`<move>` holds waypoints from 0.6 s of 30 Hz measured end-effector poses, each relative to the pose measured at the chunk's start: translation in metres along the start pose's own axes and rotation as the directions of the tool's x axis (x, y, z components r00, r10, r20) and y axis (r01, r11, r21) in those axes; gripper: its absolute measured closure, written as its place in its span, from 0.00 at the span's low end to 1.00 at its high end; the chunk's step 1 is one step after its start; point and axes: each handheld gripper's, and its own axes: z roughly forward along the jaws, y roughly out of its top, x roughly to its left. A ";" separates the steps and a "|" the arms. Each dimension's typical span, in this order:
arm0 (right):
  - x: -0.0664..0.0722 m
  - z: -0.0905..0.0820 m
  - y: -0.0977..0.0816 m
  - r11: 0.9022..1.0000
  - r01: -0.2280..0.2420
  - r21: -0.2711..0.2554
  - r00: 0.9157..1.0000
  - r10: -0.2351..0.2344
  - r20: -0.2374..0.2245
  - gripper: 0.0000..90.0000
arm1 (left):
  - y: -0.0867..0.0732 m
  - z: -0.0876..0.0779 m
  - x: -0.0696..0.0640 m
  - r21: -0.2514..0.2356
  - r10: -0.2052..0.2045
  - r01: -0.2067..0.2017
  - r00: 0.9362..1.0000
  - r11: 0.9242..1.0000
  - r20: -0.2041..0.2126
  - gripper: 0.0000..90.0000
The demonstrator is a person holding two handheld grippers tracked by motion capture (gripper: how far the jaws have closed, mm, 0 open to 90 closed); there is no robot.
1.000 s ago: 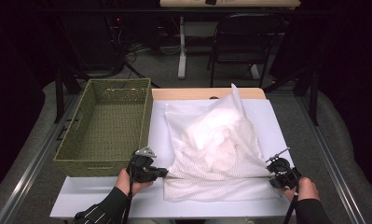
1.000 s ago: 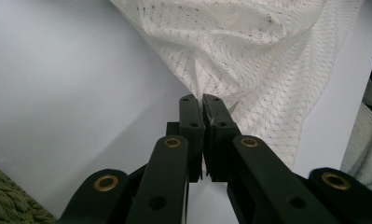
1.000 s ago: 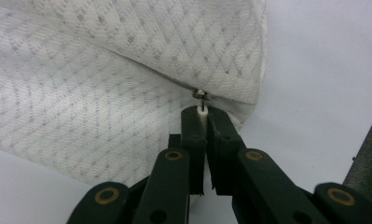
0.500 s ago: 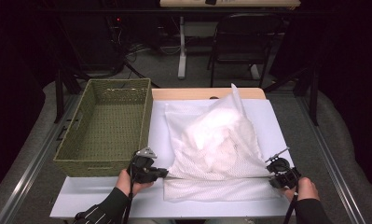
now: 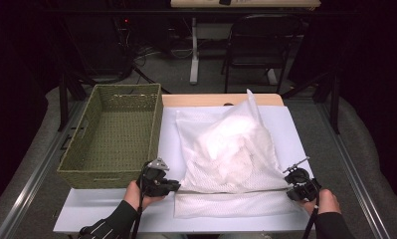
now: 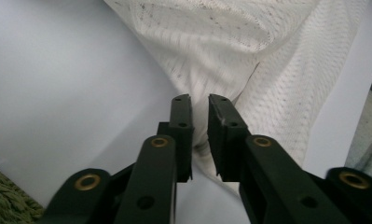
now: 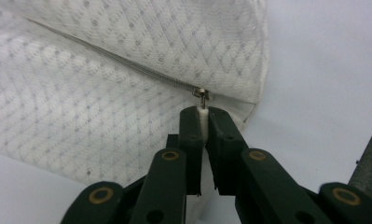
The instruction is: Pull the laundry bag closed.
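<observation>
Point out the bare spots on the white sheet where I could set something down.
Free: the front strip of the white sheet below the green basket, and the narrow margin right of the mesh laundry bag. Crowded: the centre under the bag, and its front corners, where each hand-held gripper sits.

A dark recording lab or studio workspace, not a home.

The table (image 5: 295,124) wears a plain white sheet and sits inside a grey padded surround with metal rails (image 5: 352,172) along left and right. Beyond the far edge, on a bare floor, stand a black chair (image 5: 250,55), a desk's white leg (image 5: 194,50), loose cables (image 5: 146,52) and dark equipment with a small red light (image 5: 126,21), all in blacked-out surroundings.
</observation>
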 end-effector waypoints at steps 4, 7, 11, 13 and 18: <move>0.002 -0.004 0.001 1.000 0.006 -0.014 1.000 -0.006 -0.004 0.86 | 0.001 -0.003 -0.005 0.010 0.016 -0.017 1.000 1.000 0.018 0.69; 0.006 -0.008 0.002 1.000 0.006 -0.025 1.000 -0.006 -0.013 0.79 | 0.002 -0.004 -0.008 0.026 0.029 -0.029 0.999 0.999 0.034 0.57; 0.009 -0.013 0.003 0.999 0.007 -0.040 1.000 -0.008 -0.029 0.69 | 0.002 -0.007 -0.010 0.032 0.035 -0.036 0.999 0.999 0.041 0.46; 0.011 -0.015 0.003 0.999 0.013 -0.046 0.999 -0.015 -0.043 0.64 | 0.002 -0.009 -0.011 0.033 0.038 -0.040 0.998 0.999 0.047 0.42; 0.016 -0.024 0.004 0.996 0.025 -0.088 0.998 -0.030 -0.060 0.44 | 0.003 -0.019 -0.014 0.033 0.062 -0.064 0.997 0.997 0.039 0.35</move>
